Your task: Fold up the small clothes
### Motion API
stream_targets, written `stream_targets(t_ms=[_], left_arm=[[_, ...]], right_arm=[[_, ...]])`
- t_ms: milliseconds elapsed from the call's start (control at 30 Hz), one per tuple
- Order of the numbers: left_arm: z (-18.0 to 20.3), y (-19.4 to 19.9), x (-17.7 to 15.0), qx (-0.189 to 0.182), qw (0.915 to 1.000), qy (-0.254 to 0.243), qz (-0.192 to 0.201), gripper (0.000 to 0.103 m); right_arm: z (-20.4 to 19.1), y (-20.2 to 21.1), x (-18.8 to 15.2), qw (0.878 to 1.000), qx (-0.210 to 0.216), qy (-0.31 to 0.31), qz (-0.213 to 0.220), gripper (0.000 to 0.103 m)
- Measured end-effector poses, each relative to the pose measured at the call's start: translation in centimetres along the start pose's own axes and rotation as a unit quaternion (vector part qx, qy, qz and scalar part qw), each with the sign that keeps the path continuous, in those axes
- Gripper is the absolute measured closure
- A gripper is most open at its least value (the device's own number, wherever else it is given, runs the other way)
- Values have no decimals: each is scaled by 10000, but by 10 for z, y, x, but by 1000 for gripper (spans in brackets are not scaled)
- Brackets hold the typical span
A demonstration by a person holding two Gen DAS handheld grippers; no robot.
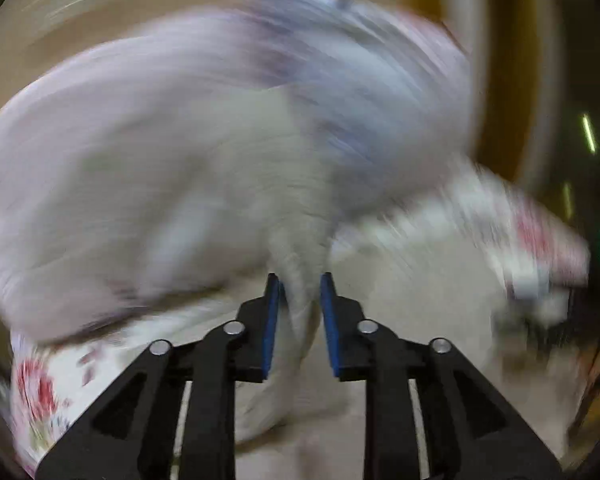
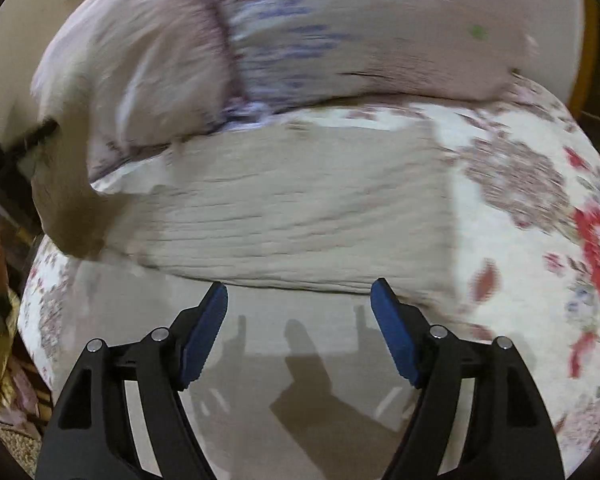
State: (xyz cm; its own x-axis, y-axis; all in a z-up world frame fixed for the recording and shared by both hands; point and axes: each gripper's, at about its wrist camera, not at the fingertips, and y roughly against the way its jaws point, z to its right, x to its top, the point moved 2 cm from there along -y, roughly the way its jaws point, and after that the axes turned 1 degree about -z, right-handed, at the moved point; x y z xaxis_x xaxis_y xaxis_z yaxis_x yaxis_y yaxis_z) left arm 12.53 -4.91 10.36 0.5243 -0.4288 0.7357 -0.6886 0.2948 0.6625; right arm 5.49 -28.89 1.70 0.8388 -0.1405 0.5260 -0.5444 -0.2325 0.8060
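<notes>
A small beige ribbed garment (image 2: 300,216) lies spread on a floral bed sheet (image 2: 540,200). In the left wrist view, which is heavily blurred, my left gripper (image 1: 300,284) is shut on a bunched fold of the beige garment (image 1: 300,240), lifted off the bed. The lifted end of the garment shows at the left edge of the right wrist view (image 2: 68,200). My right gripper (image 2: 300,292) is open and empty, just in front of the garment's near edge, above the sheet.
A large lilac pillow (image 2: 340,32) with blue and purple print lies behind the garment; it also shows in the left wrist view (image 1: 220,100). The bed edge drops off at the left (image 2: 24,300), with a patterned rug (image 2: 8,400) below.
</notes>
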Motion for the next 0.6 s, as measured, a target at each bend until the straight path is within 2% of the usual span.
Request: stream_targets(t_ms=[33,67,100,133,167,233,267,333,400,467,500,533,567,600], left_arm=[[25,-14,-12,49,9992,-260,-298,77],[31,-18,-21,67,9988,-204,-444,74],[27,-20,-31,120,9984,-3,-559,61],[12,-15,-48,320,9961,443,-693,47],[3,-10,-60,485,9929,753,-778,42],[-22,9,-94,736,9803,1520,-1021,33],[-37,20,-119,829,9692,1963,-1238,32],[-52,34,-156,959,9508,2468,-1612,31],[-55,53,-199,1024,9317,2888,-1950,31],[-57,74,-228,814,9174,3304,-2066,32],[-53,86,-237,692,9158,3436,-1959,33],[-47,95,-243,494,9137,3553,-1909,34],[-42,102,-245,354,9115,3643,-1874,38],[-36,105,-250,159,9079,3764,-1837,42]], right_arm=[[11,3,-2,9999,-12,-106,-36,26],[27,11,-6,9996,12,-280,-61,26],[36,15,-10,9993,34,-375,-73,25],[47,19,-15,9987,71,-496,-105,23],[60,24,-24,9973,155,-686,-213,23],[81,26,-46,9917,453,-1088,-519,23],[85,25,-57,9882,596,-1243,-660,24],[94,25,-82,9785,952,-1559,-954,25],[92,35,-97,9751,1158,-1623,-975,27],[92,39,-116,9620,1596,-1842,-1229,40],[91,40,-125,9541,1798,-1963,-1375,46],[91,41,-135,9464,1972,-2066,-1511,55],[89,41,-151,9344,2214,-2188,-1733,65],[87,40,-160,9266,2344,-2257,-1884,70]])
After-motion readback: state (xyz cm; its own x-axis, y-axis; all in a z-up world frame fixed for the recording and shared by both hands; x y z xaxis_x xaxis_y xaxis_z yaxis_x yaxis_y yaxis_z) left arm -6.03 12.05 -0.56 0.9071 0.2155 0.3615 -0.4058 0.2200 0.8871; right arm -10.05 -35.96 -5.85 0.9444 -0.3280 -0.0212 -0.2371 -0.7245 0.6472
